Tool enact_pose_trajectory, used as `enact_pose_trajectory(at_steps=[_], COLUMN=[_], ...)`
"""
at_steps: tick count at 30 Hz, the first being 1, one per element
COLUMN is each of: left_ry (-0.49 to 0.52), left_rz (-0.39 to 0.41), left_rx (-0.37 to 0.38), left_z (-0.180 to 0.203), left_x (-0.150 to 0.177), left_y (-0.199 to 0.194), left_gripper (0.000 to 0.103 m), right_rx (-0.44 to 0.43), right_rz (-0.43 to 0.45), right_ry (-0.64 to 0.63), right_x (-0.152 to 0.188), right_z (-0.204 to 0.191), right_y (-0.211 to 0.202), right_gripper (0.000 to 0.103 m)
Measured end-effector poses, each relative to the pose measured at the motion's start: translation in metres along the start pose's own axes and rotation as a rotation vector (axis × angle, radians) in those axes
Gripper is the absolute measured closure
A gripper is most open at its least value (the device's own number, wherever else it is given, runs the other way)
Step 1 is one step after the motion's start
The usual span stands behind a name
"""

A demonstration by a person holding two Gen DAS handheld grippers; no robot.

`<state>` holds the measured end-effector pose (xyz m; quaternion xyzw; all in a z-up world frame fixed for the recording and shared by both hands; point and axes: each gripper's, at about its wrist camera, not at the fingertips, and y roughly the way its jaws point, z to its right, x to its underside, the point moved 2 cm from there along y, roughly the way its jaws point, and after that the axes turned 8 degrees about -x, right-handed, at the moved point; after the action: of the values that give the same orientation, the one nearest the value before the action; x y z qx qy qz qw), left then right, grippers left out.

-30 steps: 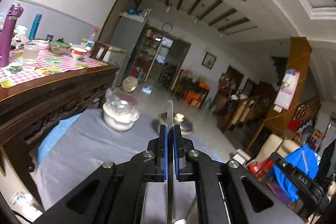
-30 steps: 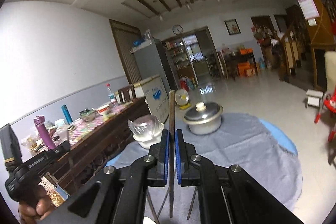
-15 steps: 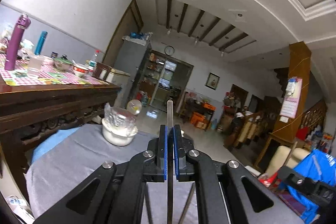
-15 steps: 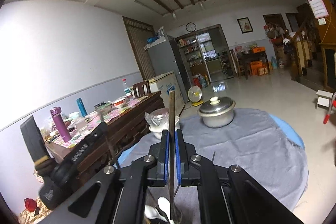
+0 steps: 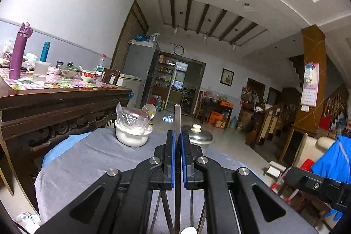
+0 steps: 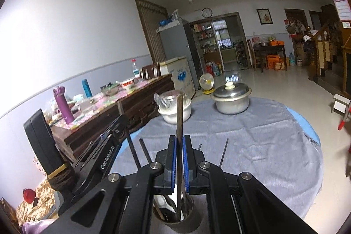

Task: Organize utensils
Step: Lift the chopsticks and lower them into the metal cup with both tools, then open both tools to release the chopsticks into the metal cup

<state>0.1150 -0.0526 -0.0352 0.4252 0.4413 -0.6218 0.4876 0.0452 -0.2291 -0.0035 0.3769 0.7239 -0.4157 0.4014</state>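
Note:
My left gripper (image 5: 178, 135) is shut on a flat metal utensil handle (image 5: 177, 117) that stands upright between the blue pads. My right gripper (image 6: 179, 139) is shut on a dark brown chopstick (image 6: 180, 115), held upright; its lower end reaches into a metal utensil cup (image 6: 186, 219) below the jaws. The cup holds a white spoon (image 6: 163, 201) and other utensils. Several thin dark sticks (image 6: 224, 151) rise around the cup. The left gripper's body (image 6: 96, 159) shows at the left of the right wrist view.
A round table under a grey cloth (image 6: 252, 137) carries a lidded metal pot (image 6: 232, 98) and a white bowl with a plastic bag (image 6: 175, 110). A dark wooden sideboard (image 5: 54, 106) with bottles and bowls stands to the left.
Both grippers have come lower and closer together over the table. The utensil cup has come into the right wrist view, with the chopstick's end now inside it.

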Motion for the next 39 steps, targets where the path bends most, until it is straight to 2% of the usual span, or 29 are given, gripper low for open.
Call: enact_pose_trajectory(at_steps=[6,9,13,15,16,17,18,19,21,23,25,29,31,39], left_ry=[0.033,0.050,0.096,0.123,0.134,0.143,0.146,0.146,0.138,0.114,0.095,0.069,0.065,0.111], left_rz=[-0.056,-0.070,-0.094,-0.096,-0.102,-0.108,-0.103,-0.096,-0.098,-0.099,-0.103,-0.130,-0.174,-0.366], left_rx=[0.030,0.056,0.115,0.131,0.138,0.144,0.139,0.130,0.114,0.093,0.066,0.004,-0.018,-0.134], left_z=[0.000,0.000,0.003,0.004,0.005,0.004,0.001,-0.001,-0.008,-0.019,-0.031,-0.055,-0.065,-0.090], left_x=[0.007,0.007,0.007,0.006,0.005,0.004,0.002,0.000,-0.005,-0.012,-0.019,-0.027,-0.026,0.002], left_y=[-0.005,-0.012,-0.023,-0.029,-0.032,-0.034,-0.038,-0.040,-0.043,-0.043,-0.041,-0.033,-0.026,0.004], left_gripper=[0.098,0.098,0.097,0.093,0.078,0.069,0.057,0.052,0.045,0.044,0.036,0.031,0.027,0.027], right_rx=[-0.018,-0.054,-0.086,-0.103,-0.108,-0.109,-0.107,-0.101,-0.069,-0.047,-0.023,0.017,0.030,0.056], right_rz=[-0.053,-0.080,-0.090,-0.081,-0.069,-0.052,-0.026,-0.004,0.041,0.072,0.096,0.115,0.109,0.059], right_ry=[0.006,0.029,0.062,0.090,0.107,0.117,0.126,0.132,0.158,0.190,0.223,0.278,0.304,0.409], right_x=[0.007,0.010,0.011,0.009,0.009,0.008,0.007,0.006,0.004,0.001,0.000,0.001,0.003,0.019], right_z=[0.001,0.002,0.004,0.007,0.010,0.013,0.015,0.018,0.026,0.036,0.047,0.068,0.079,0.111], right_y=[0.007,0.010,0.010,0.007,0.005,0.002,-0.003,-0.007,-0.016,-0.023,-0.030,-0.038,-0.039,-0.032], right_gripper=[0.097,0.095,0.093,0.076,0.061,0.048,0.047,0.047,0.047,0.047,0.047,0.047,0.047,0.047])
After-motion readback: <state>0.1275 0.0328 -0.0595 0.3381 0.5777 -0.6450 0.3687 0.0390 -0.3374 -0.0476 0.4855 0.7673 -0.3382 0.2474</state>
